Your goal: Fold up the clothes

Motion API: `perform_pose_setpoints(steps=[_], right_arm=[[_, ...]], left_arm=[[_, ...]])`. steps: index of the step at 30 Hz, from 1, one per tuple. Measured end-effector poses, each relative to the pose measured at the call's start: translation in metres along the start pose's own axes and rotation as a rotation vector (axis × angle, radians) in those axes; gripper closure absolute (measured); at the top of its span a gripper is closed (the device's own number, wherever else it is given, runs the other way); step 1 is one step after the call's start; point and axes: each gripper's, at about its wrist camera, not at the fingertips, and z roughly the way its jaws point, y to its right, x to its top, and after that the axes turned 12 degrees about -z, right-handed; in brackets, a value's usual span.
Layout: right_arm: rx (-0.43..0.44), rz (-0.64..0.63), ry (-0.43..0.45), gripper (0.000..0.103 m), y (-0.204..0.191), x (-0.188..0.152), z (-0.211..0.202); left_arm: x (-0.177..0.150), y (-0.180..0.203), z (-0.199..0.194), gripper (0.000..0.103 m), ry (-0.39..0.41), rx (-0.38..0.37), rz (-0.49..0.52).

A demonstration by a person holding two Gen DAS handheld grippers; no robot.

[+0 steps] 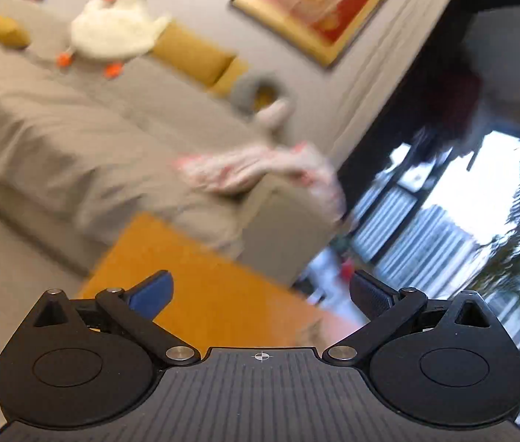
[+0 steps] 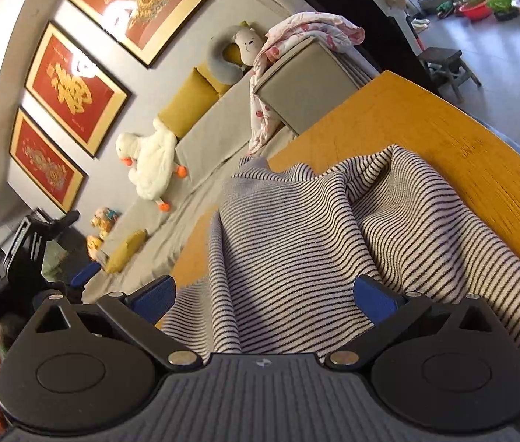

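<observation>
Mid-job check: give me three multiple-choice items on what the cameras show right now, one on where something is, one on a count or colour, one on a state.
1. Where does the striped garment lie?
A. on the sofa
B. on the orange table
C. on the floor

2. How many red framed pictures hang on the wall in the right wrist view?
A. one
B. two
C. three

3. How does the right gripper stand?
A. open, over the garment
B. shut on the garment
C. shut on a cushion

Answers:
1 B: the striped cloth spreads over the orange tabletop, crumpled.
2 C: three gold-framed red pictures sit in a row above the sofa.
3 A: its blue fingers stand wide apart with the cloth below them, nothing pinched.
</observation>
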Motion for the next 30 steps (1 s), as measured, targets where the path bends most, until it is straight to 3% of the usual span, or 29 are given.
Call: perform_pose_setpoints(steps=[1,4,7,9,12,15,17,18,19,21,24,29,30], right_arm=[[-0.002,-0.008,-0.006,0.0,-0.001,0.0,0.001],[-0.002,-0.02,-0.023,0.0,-0.003,0.0,0.001],[-0.001,-0.03,-0.036,0.0,-0.005,0.0,0.002],[-0.006,-0.04,-0.042,0.003,-0.006,0.003,-0.001],[-0.028,-0.094,-0.02,0.014,-0.007,0.011,-0.009],[-0.066,-0.127,-0.006,0.016,-0.002,0.019,-0.015],[-0.076,-0.108,-0.032,0.017,0.005,0.022,-0.011],[-0.081,-0.104,-0.047,0.017,0.008,0.022,-0.009],[-0.088,-0.108,-0.064,0.017,0.009,0.021,-0.006],[-0.106,-0.12,-0.1,0.017,0.01,0.021,-0.001],[-0.127,-0.181,-0.143,0.018,0.005,0.021,0.003],[-0.177,-0.312,-0.192,0.019,-0.011,0.02,0.011],[-0.19,-0.337,-0.201,0.019,-0.015,0.02,0.013]], left_arm=[[-0.002,-0.006,0.002,0.0,-0.06,-0.008,-0.014],[-0.039,-0.011,0.014,0.0,-0.315,-0.141,-0.075],[-0.087,-0.019,0.033,0.0,-0.484,-0.18,-0.131],[-0.107,-0.016,0.044,0.001,-0.56,-0.185,-0.162],[-0.12,-0.001,0.05,0.015,-0.597,-0.211,-0.142],[-0.132,0.01,0.061,0.021,-0.629,-0.142,-0.101],[-0.139,0.019,0.064,0.039,-0.603,-0.106,-0.024],[-0.139,0.022,0.064,0.074,-0.598,-0.097,-0.016],[-0.138,0.024,0.064,0.088,-0.595,-0.088,-0.014],[-0.129,0.03,0.063,0.092,-0.57,-0.083,-0.014],[-0.079,0.032,0.048,0.092,-0.396,-0.116,-0.041],[0.005,-0.009,0.03,0.093,-0.151,-0.002,-0.096],[0.004,-0.022,0.031,0.093,-0.173,0.03,-0.102]])
